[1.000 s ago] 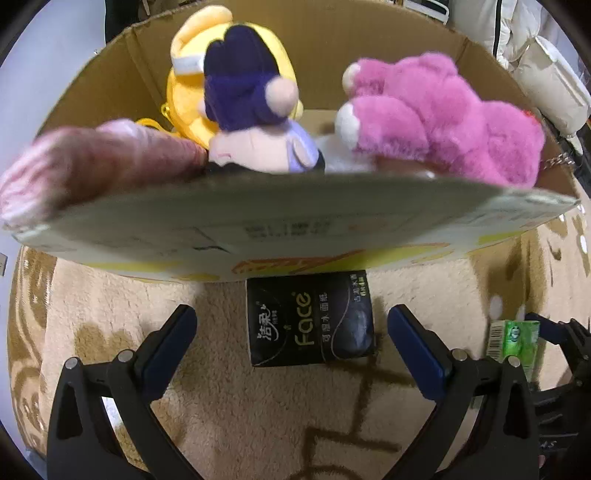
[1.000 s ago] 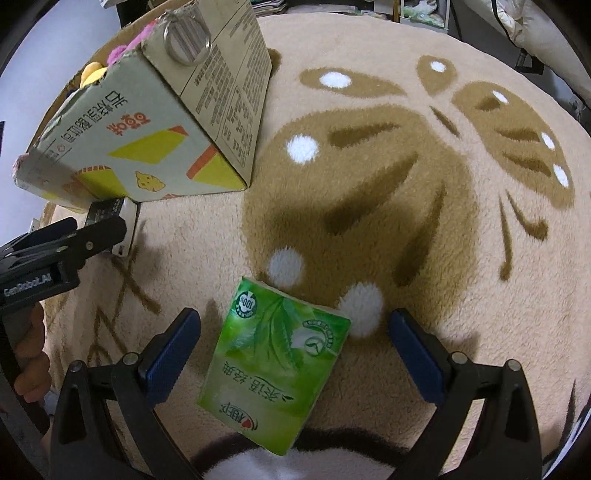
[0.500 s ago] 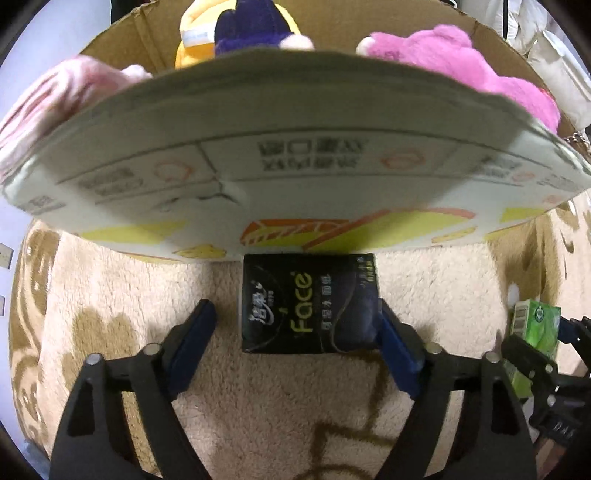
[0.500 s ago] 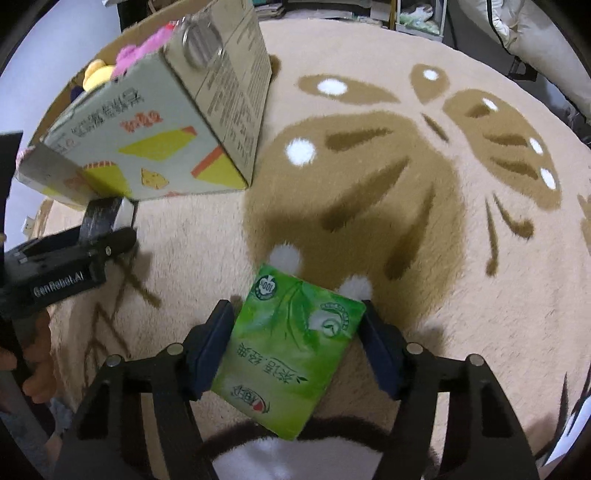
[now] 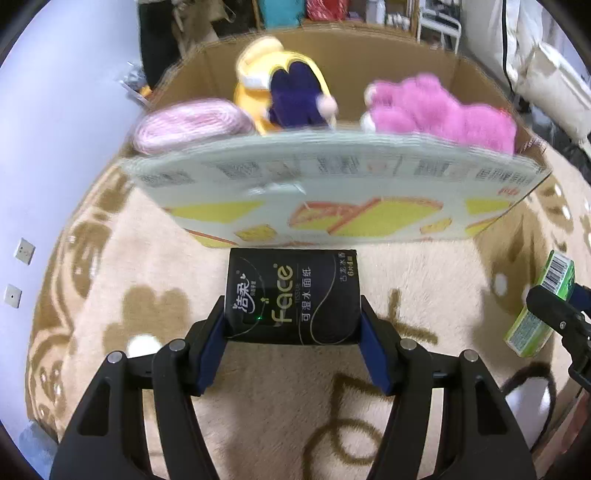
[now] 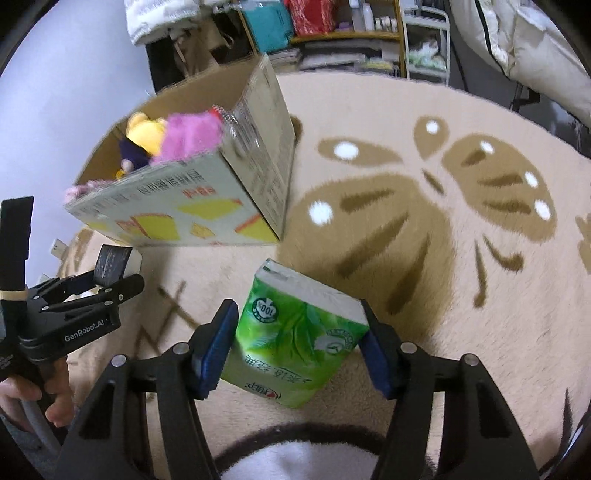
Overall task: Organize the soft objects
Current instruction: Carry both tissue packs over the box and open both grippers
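My left gripper [image 5: 292, 332] is shut on a black tissue pack [image 5: 293, 295] and holds it above the rug, in front of the cardboard box [image 5: 332, 199]. My right gripper [image 6: 299, 339] is shut on a green tissue pack [image 6: 295, 332], lifted off the rug. The green pack also shows at the right of the left wrist view [image 5: 541, 302]. The left gripper with the black pack shows in the right wrist view [image 6: 110, 266]. The box [image 6: 207, 206] holds a pink plush [image 5: 443, 110], a yellow and purple plush [image 5: 284, 92] and a pale pink roll [image 5: 192, 123].
A beige rug with a brown pattern [image 6: 424, 206] covers the floor. Shelves with goods [image 6: 332, 33] and a white padded coat [image 6: 535, 48] stand behind the rug. A wall with sockets [image 5: 22, 251] is to the left.
Both grippers closed on their tissue packs and lifted them off the rug. Both views have risen, so the box now looks farther and lower.
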Demonstrator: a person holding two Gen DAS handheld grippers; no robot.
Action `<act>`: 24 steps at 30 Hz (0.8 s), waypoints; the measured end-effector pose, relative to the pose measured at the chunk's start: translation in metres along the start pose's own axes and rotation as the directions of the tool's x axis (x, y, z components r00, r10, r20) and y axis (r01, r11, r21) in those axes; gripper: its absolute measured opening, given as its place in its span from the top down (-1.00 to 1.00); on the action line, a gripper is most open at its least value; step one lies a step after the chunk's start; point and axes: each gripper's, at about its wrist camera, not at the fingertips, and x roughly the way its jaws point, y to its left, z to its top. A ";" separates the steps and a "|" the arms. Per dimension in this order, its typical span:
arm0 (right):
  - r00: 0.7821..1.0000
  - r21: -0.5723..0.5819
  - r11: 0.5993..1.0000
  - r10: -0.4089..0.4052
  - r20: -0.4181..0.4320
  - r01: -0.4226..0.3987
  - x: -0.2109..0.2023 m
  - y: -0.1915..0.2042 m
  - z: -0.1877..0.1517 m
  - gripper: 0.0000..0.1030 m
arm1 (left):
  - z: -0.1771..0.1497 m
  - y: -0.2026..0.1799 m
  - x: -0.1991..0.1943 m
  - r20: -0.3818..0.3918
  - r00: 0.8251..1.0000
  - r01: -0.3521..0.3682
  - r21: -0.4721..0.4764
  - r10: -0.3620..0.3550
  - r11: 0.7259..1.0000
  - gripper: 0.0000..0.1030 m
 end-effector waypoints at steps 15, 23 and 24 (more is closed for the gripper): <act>0.982 -0.066 0.995 0.087 0.170 -0.077 -0.065 0.004 0.042 -0.28 | 0.013 0.015 -0.110 0.265 0.963 -0.047 -0.015 0.049 0.999 -0.23; 0.973 -0.111 0.989 0.116 0.201 -0.095 -0.069 0.021 0.070 -0.28 | 0.040 0.025 -0.127 0.339 0.939 -0.071 -0.002 0.067 0.997 -0.24; 0.972 -0.115 0.989 0.119 0.204 -0.097 -0.068 0.023 0.075 -0.28 | 0.045 0.027 -0.126 0.342 0.937 -0.071 -0.006 0.069 0.997 -0.24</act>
